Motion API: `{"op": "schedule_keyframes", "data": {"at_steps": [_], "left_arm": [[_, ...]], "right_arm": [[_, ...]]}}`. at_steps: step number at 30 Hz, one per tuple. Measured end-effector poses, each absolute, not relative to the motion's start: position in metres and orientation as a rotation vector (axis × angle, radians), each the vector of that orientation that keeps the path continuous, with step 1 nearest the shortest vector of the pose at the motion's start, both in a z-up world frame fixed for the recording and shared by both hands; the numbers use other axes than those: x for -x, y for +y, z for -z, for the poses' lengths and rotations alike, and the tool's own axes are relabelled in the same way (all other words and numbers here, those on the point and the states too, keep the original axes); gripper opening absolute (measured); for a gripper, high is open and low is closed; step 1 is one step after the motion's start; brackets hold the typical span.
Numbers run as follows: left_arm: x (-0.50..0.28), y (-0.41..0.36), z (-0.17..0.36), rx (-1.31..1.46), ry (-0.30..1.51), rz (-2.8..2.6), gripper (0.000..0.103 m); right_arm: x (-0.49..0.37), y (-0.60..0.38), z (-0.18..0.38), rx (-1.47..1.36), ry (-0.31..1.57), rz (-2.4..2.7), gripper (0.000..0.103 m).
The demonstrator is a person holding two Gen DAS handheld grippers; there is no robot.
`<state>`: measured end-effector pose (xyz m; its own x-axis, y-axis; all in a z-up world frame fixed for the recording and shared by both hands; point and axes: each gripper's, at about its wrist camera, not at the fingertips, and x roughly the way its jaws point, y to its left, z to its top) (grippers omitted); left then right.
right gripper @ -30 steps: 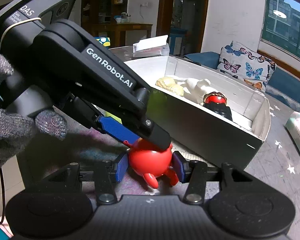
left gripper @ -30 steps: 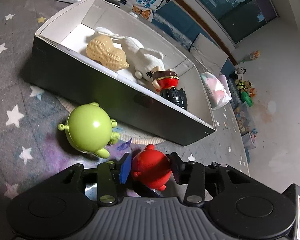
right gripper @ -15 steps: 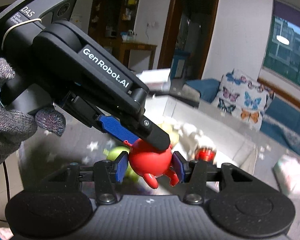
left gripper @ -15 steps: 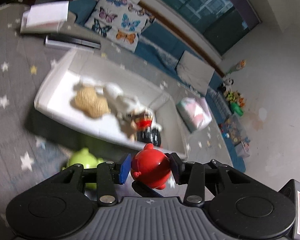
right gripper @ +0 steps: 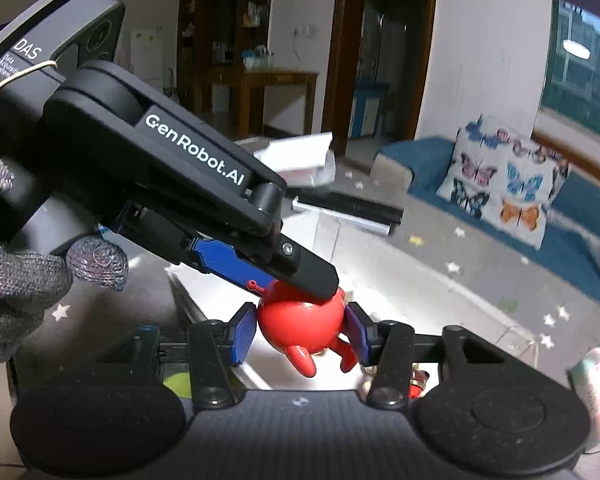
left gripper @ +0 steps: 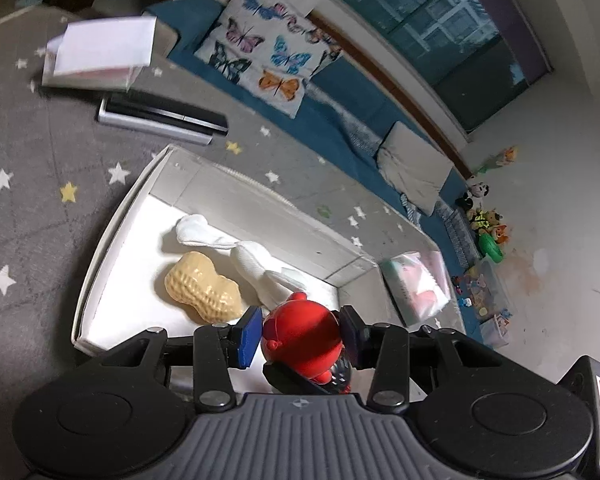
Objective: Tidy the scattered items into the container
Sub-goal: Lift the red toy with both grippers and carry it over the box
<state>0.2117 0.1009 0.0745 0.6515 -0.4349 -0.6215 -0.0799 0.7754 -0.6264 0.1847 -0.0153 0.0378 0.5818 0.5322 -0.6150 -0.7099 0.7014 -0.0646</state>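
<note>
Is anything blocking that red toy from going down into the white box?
Nothing visible bars the way. The red toy, gripped by both the left gripper and right gripper, hangs above the open box. Below it lie a peanut toy and a white plush, leaving bare floor.

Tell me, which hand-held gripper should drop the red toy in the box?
Probably left. The left hand-held gripper grips the red toy and looks straight down into the white box. The right hand-held gripper grips it too, but looks across the room.
</note>
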Motion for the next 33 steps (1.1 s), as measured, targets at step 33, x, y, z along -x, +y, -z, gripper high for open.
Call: {"op": "schedule_keyframes", "data": {"at_steps": [33], "left_arm": [[-0.25, 0.1, -0.025, 0.685, 0.996, 0.202, 0.045]], "right_arm": [[-0.226, -0.015, 0.009, 0.326, 0.825, -0.762, 0.049]]}}
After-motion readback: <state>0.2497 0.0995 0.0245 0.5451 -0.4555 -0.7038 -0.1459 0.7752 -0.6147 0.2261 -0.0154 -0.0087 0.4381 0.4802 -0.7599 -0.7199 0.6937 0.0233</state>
